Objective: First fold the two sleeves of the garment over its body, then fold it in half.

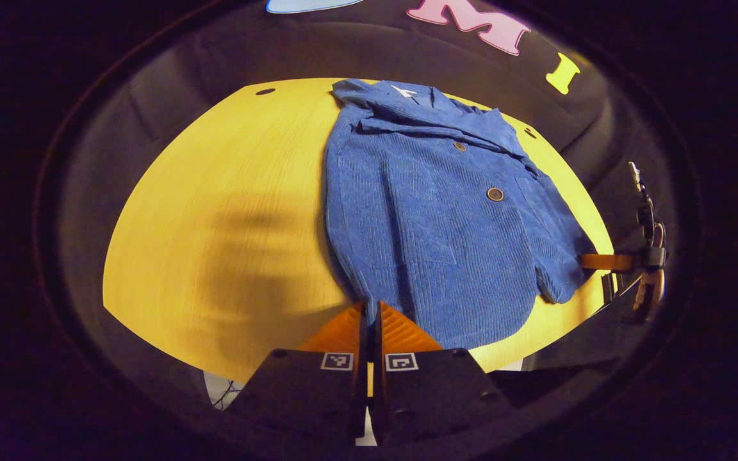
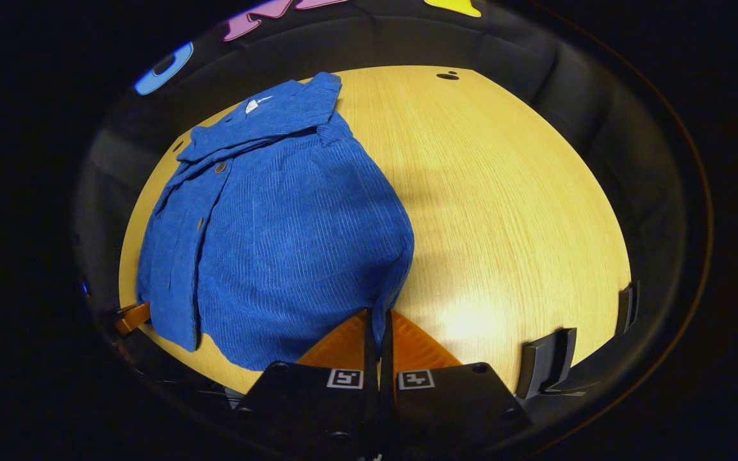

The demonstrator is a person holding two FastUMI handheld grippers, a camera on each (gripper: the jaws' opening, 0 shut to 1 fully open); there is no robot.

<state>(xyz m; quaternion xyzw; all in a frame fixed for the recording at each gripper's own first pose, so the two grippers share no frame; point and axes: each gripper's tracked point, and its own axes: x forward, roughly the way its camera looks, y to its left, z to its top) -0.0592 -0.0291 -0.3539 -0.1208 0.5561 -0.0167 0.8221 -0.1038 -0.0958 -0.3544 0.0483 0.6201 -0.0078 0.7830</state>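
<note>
Blue corduroy jacket lying on the pale wooden bench, both grippers pinching its hem.

The round pale wooden bench (image 1: pixel 215 211) carries the blue corduroy button-up jacket (image 1: pixel 433 218), spread flat with its collar far from the cameras. The left gripper (image 1: pixel 369 314) has its orange fingers together on the jacket's near edge; the right gripper (image 2: pixel 377 323) is likewise clamped on the hem. A small white neck label (image 2: pixel 252 105) is too small to read.
</note>
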